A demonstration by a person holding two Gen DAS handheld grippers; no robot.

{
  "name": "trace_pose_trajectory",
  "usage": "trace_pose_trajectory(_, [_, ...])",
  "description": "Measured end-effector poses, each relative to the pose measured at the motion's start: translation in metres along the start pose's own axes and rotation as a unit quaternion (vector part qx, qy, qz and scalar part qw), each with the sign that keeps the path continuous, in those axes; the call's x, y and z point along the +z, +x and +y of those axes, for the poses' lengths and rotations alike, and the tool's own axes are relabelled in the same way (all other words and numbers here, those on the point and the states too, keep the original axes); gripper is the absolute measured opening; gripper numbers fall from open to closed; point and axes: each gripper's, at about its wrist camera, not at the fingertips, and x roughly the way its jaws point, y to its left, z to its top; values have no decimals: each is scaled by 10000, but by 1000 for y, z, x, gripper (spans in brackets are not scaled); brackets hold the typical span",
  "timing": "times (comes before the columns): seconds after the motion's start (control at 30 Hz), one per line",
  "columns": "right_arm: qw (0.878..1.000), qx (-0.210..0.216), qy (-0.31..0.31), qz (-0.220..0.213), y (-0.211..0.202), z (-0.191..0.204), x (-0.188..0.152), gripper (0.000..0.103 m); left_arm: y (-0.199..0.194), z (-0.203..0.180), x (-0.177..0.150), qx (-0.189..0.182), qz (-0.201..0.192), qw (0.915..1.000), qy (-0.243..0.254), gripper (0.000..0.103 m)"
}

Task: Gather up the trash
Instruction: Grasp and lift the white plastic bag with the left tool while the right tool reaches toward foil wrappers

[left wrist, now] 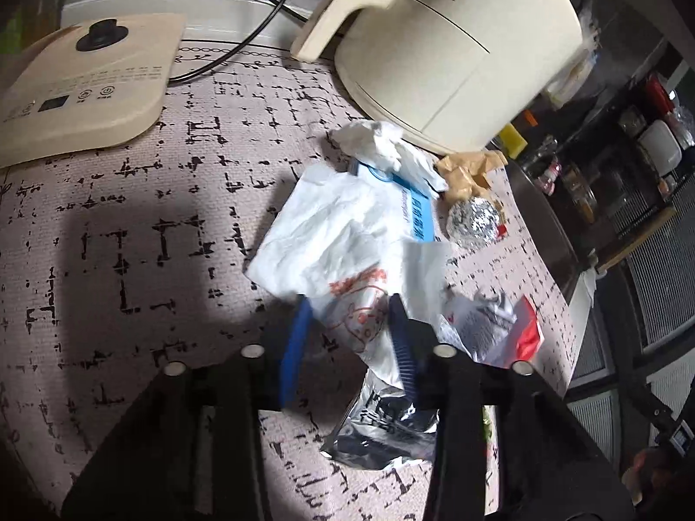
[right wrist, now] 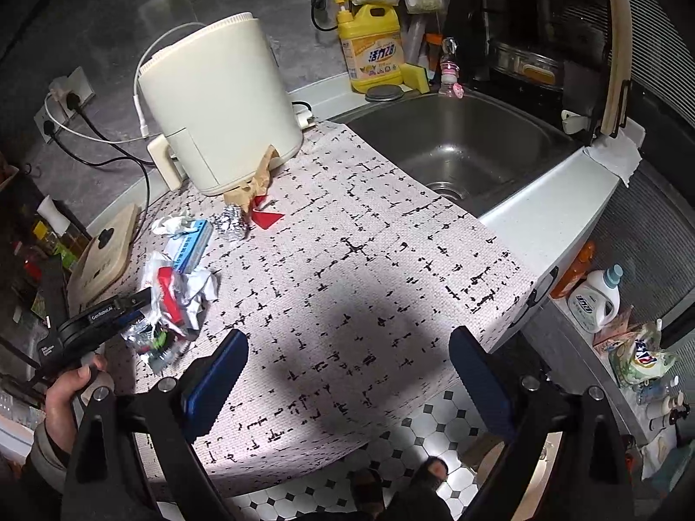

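My left tongs [left wrist: 352, 325], half open, straddle one crumpled white plastic bag [left wrist: 339, 234] whose long axis points toward the cream air fryer [left wrist: 456, 43]; my right tongs [right wrist: 347, 373] gape wide, empty.

Mat [right wrist: 369, 260] looks woven and matt, foil ball [left wrist: 473, 219] crinkly shiny metal, bag [left wrist: 339, 234] thin glossy plastic, sink [right wrist: 469, 147] brushed steel.

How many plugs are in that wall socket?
2: a white plug at the socket's upper left, and a black plug just right of it. Others may be hidden.
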Motion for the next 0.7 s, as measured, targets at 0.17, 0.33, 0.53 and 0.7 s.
trace_pose_trajectory(0.17, [10000, 61, -77, -16, 9, 7, 15, 91, -6, 5, 5, -135, -70, 9999, -57, 4])
trace_pose_trajectory(0.33, [9980, 382, -495, 104, 34, 36, 31, 91, -31, 16, 11, -122, -391, 9987, -299, 4])
trace_pose_trajectory(0.53, [9905, 967, -953, 209, 74, 78, 58, 79, -62, 39, 11, 171, -733, 9951, -644, 4])
trace_pose_trajectory(0.7, [9829, 1367, -1127, 506, 111, 104, 76, 66, -81, 59, 2, 516, -884, 9899, -986, 4])
